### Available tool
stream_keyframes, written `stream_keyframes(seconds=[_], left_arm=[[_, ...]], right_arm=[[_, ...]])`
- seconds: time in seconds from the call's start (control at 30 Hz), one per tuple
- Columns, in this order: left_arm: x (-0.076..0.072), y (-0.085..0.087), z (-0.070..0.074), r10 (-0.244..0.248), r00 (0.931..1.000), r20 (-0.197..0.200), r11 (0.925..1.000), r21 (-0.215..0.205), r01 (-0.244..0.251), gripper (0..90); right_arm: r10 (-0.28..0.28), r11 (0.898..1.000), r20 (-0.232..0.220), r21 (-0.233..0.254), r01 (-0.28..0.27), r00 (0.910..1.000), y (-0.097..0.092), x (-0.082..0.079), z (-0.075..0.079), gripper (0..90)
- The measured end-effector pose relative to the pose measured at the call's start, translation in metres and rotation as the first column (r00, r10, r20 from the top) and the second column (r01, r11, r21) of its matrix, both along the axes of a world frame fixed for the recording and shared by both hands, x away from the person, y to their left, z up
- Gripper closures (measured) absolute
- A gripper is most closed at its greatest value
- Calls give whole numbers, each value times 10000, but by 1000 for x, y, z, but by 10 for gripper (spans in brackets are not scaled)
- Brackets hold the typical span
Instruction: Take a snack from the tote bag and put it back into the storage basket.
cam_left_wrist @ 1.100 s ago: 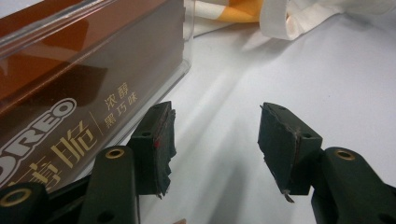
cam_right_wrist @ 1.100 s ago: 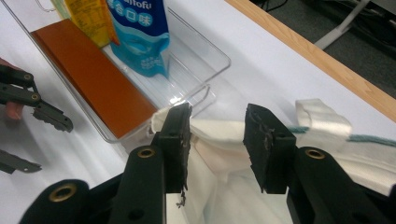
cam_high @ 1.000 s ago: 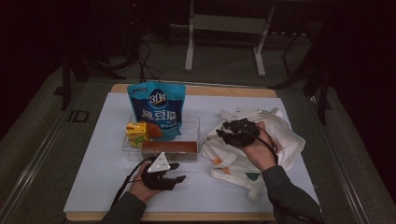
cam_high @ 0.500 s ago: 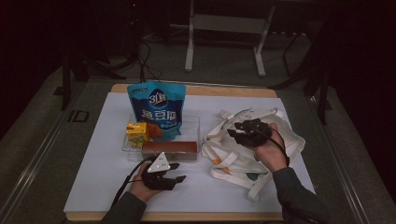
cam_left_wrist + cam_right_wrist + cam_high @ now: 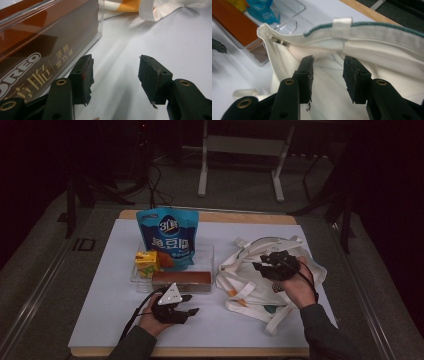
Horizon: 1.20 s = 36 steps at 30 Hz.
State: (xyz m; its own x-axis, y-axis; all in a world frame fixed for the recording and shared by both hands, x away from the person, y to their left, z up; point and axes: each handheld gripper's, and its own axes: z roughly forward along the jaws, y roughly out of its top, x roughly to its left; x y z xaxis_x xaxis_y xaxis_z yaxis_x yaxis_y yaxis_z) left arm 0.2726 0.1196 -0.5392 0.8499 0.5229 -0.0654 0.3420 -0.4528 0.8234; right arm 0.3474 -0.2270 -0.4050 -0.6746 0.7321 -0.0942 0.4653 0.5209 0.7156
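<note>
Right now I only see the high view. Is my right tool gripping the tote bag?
Observer: No. The right tool has just been opening its jaws. They stand apart just short of the rim of the tote bag, with nothing pinched between them.
Operator: What marks that rim?
Observer: A green-edged hem with a small white loop sewn across it.
Operator: And the left tool?
Observer: The left tool is open and empty over the table, right beside the clear tray, which holds a brown Oreo box.
</note>
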Motion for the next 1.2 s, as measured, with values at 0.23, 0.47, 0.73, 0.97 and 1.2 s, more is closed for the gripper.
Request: stream_keyframes(seconds=[0.23, 0.47, 0.73, 0.97, 1.2], left_arm=[[0, 0, 0, 2, 10000, 4, 10000, 8, -2, 454], [0, 0, 0, 15, 10000, -15, 10000, -16, -15, 453], [0, 0, 0, 20, 10000, -30, 10000, -6, -20, 453], [0, 0, 0, 32, 10000, -60, 10000, -26, -32, 446], [0, 0, 0, 13, 10000, -49, 10000, -10, -13, 446]], right_arm=[[-287, 9994, -96, -180, 285, 9995, -14, -2, -5, 572], [-679, 9976, -300, -142, 675, 9972, -30, -1, -14, 546], [-1020, 9928, -398, -663, 993, 9940, -41, 0, -22, 516], [-1372, 9885, -571, -726, 1329, 9889, -50, 2, -28, 470], [-1494, 9865, -629, -770, 1444, 9868, -55, 3, -30, 389]])
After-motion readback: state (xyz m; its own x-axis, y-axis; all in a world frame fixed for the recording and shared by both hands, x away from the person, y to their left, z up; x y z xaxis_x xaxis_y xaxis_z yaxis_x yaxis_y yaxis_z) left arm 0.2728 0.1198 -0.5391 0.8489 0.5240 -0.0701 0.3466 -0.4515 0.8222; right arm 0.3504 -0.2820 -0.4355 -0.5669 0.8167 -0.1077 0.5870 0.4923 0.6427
